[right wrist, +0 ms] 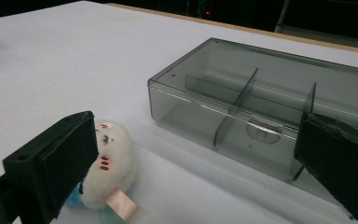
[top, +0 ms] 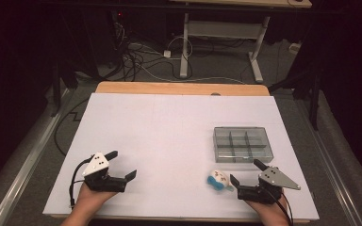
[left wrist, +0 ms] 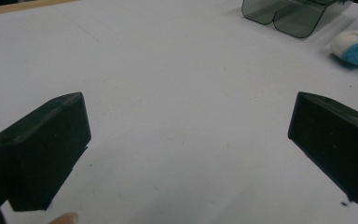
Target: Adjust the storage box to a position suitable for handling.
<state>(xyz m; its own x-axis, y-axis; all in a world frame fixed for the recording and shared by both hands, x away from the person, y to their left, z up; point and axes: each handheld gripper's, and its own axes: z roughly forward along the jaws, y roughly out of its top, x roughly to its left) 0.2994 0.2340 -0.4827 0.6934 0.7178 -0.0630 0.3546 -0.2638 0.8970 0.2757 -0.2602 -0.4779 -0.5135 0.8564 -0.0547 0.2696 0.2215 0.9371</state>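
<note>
White plush toy [top: 218, 180] sits low and right of centre on the surface [top: 169, 136], just left of the right hand-held gripper [top: 248, 173], jaws wide and empty. The left hand-held gripper [top: 122, 164], equally wide and empty, waits well apart at lower left.

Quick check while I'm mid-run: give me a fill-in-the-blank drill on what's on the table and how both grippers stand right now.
1. The fingers of the left gripper and of the right gripper stand wide ____, nothing between them.
2. The clear box is split into ____ compartments.
3. The small plush toy is white and ____.
4. The plush toy lies nearest the ____ gripper.

Missing words: open; six; blue; right
</note>
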